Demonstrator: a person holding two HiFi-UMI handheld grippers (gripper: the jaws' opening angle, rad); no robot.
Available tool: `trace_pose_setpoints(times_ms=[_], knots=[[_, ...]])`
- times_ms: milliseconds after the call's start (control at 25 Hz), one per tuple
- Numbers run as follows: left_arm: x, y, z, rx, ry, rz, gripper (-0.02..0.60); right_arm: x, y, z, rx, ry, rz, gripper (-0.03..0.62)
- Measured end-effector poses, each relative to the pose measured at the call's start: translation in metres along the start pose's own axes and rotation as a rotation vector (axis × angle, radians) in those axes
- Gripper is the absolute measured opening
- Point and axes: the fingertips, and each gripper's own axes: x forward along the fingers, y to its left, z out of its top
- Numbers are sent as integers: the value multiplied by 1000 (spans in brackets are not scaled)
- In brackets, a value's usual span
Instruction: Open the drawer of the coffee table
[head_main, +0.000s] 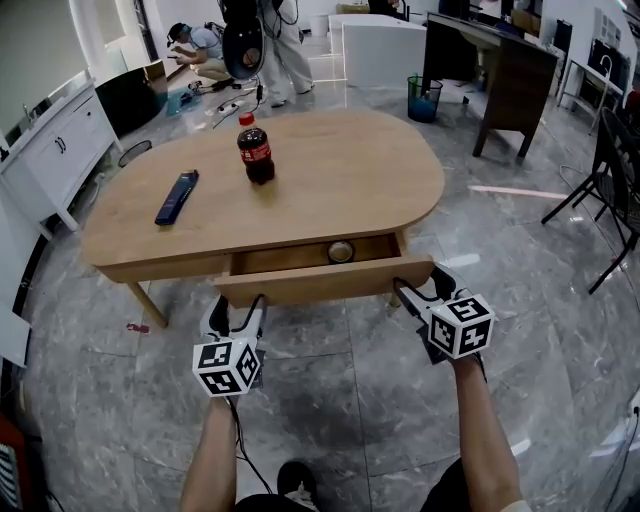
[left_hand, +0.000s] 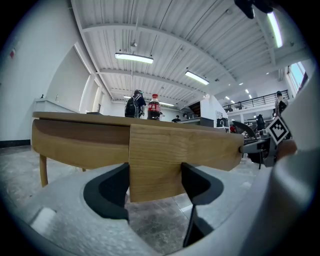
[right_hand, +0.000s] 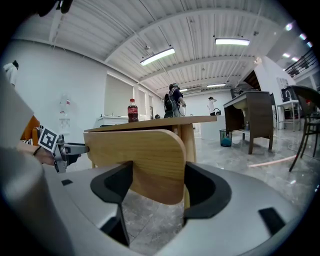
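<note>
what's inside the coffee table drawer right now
The drawer is pulled partly out. One small round object, maybe a tape roll, lies on its otherwise bare wooden floor. The drawer's back part sits under the tabletop, so anything there is hidden.

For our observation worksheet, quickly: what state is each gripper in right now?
Left gripper: closed on the drawer front's left end.
Right gripper: closed on the drawer front's rounded right end.

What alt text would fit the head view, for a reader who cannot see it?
The left gripper and right gripper hold the front of a partly open drawer in an oval wooden table. A bottle and a dark flat object sit on top; a round object lies in the drawer.
</note>
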Motion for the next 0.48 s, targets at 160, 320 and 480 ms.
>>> trace_pose_setpoints(times_ms=[160,320,480], knots=[[-5,-3,-2,2,0,1,311,-6,0,-3,-7,-1,7,327],[-13,-7,-3,-5,-2,16,313,-12,2,-3,19,0,18,327],[-22,-9,-3,-6,0,21,313,-19,6,-3,21,3,22,327]])
